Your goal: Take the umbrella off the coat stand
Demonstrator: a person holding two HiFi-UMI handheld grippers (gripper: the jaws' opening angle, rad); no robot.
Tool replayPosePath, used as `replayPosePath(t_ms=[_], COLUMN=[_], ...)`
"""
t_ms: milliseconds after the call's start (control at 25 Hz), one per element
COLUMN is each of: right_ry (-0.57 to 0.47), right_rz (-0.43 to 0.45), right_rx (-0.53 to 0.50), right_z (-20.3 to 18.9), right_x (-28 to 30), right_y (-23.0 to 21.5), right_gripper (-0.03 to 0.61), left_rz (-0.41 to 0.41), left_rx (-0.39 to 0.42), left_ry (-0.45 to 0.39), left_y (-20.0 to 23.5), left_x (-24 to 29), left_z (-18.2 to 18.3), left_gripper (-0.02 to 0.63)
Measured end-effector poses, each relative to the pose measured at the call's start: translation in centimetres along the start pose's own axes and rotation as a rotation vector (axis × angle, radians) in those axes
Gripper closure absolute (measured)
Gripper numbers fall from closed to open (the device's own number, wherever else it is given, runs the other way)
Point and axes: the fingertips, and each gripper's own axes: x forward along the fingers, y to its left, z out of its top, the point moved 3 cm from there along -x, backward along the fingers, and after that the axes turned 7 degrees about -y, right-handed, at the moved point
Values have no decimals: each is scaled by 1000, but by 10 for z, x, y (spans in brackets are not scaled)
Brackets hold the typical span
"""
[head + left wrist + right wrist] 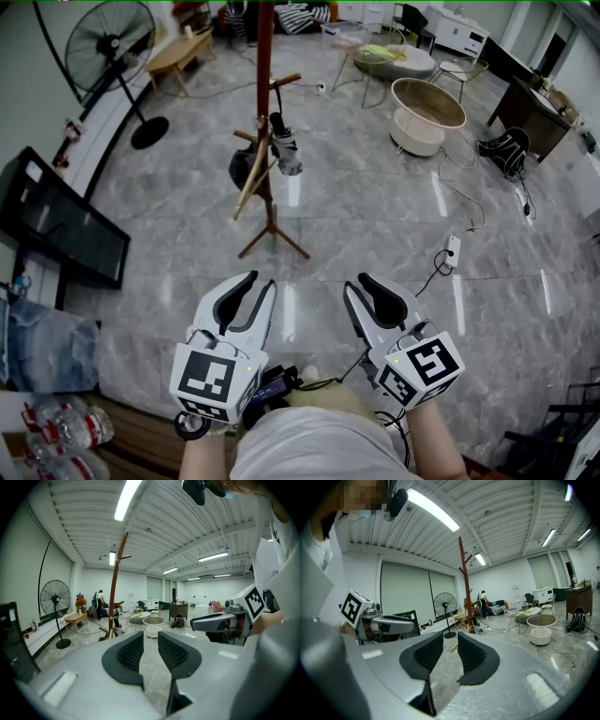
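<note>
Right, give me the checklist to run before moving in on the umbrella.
1. Left gripper free: ok, jaws apart, nothing between them.
2. Right gripper free: ok, jaws apart, nothing between them.
3. Umbrella located: ok, it hangs on the coat stand, beside the pole.
4. Umbrella within reach: not ok, both grippers are well short of the stand.
5. Way to the stand: ok, the power strip lies off to the right.
6. How the umbrella is hooked on: cannot tell, too small.
</note>
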Motion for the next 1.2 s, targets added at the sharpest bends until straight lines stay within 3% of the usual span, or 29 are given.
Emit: replayPosePath(t_ms=[560,1200], right_ry=[-25,-42], right_rz=[-2,-20], right_rx=[-13,-14], right_z=[1,14], right_x=[6,87], right_y=[-15,-56], right_gripper=[485,485], left_rz=[-32,-71], left_rx=[17,45], left_ry=[-48,-84], left_y=[-10,48], left_x=[24,100], left_z=[9,25], left_gripper=[517,517])
